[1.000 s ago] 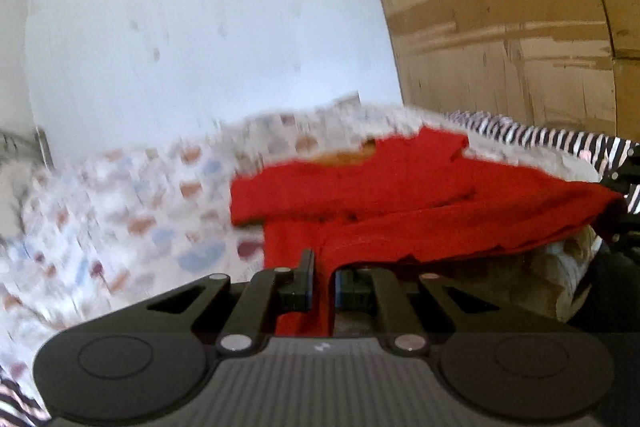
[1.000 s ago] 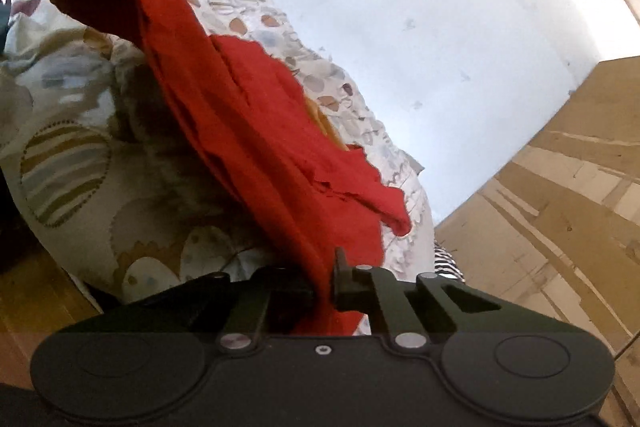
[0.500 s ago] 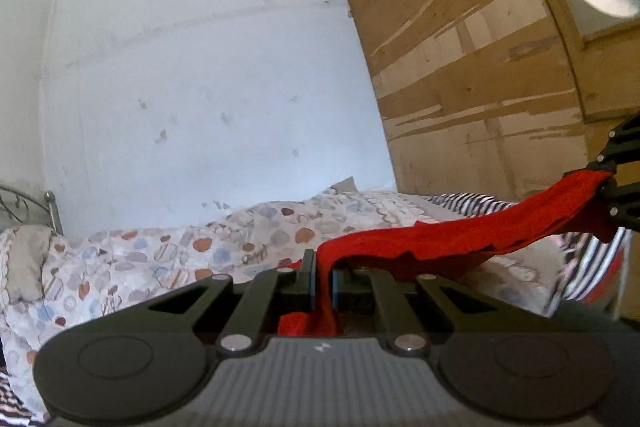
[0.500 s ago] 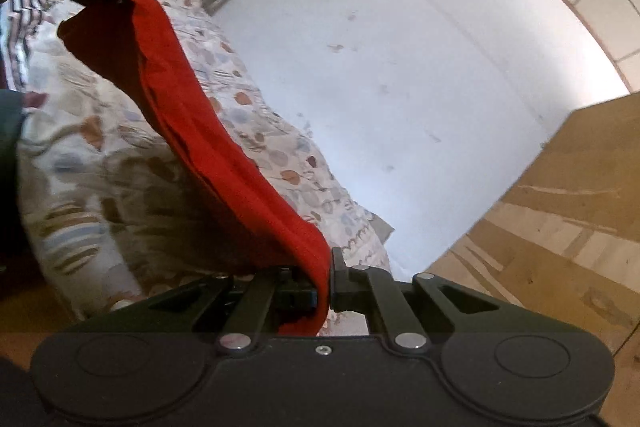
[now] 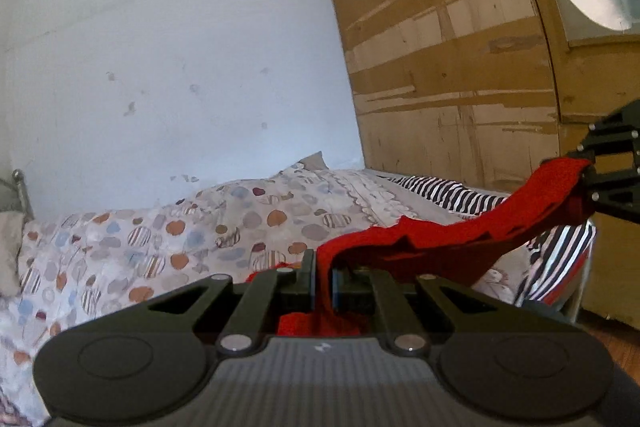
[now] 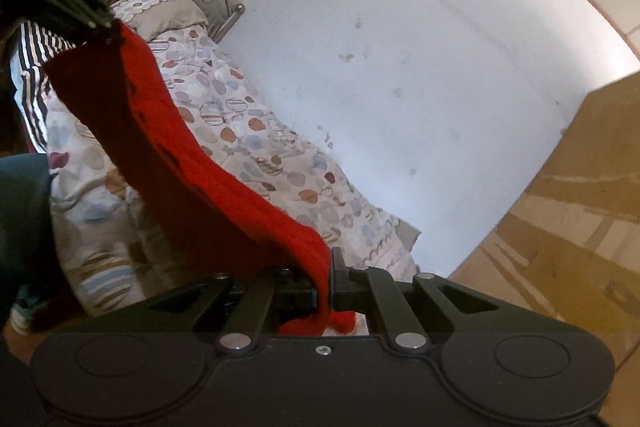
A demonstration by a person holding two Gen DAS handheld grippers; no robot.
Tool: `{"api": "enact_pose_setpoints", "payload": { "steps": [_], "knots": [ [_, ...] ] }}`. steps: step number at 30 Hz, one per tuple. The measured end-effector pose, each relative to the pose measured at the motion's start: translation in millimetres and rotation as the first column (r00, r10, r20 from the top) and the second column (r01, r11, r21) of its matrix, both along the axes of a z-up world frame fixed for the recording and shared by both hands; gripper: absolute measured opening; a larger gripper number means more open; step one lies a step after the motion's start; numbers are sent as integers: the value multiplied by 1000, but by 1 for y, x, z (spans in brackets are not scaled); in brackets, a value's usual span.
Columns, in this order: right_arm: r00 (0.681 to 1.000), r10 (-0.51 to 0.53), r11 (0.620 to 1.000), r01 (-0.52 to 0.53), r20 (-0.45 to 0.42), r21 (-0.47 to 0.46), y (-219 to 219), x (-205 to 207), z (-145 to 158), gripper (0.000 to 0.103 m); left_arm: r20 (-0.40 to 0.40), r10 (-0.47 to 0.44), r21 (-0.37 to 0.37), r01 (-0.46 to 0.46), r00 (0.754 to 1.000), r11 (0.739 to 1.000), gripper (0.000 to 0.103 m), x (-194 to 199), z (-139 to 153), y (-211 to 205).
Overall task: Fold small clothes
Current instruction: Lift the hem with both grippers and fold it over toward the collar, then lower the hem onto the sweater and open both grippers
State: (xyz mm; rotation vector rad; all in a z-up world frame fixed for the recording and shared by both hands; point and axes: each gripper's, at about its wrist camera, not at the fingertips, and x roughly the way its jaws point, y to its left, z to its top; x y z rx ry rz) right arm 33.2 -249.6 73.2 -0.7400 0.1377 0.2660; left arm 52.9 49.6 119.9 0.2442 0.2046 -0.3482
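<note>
The bed [image 5: 168, 227], under its spotted quilt [image 6: 280, 163], runs along the white wall [image 5: 180, 47], with a worn wooden wardrobe [image 5: 440, 47] at its foot. A second ago the red garment [image 5: 460, 239] lay partly bunched on the quilt; now it hangs clear above the bed as a sagging band stretched between both tools. The left gripper [image 5: 322, 281] has its fingers pressed together on one edge of the cloth, and the right gripper [image 6: 325, 285] pinches the other end likewise. Lifted free, the garment can probably be shaken straight and laid flat for its first fold.
</note>
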Motion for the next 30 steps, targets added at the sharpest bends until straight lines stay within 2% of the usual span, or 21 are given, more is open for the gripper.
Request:
{"api": "enact_pose_setpoints", "payload": {
  "steps": [7,12,15,19,24,30],
  "knots": [
    [999,41,999,-42,-15,-32,-3,93,22,5,-106,0,-52,-5,994,999,7,112,19,3],
    [998,16,1000,-17,-61,-23,-7,168,28,5,-98,28,38,-24,995,999,7,180,20,-15],
    [994,-6,1000,4,-111,-22,-9,213,22,5,-106,45,89,-36,993,995,7,220,10,-30],
    [982,-36,999,32,-183,-27,-11,274,5,5,-162,74,84,-62,984,995,7,279,-9,-39],
    [957,-60,998,61,-284,-5,-11,341,-24,6,-273,110,42,-102,956,994,8,353,-40,-30],
    [928,-69,998,68,-365,-15,-4,398,-63,6,-360,143,68,-127,922,990,8,412,-85,-24]
  ]
}}
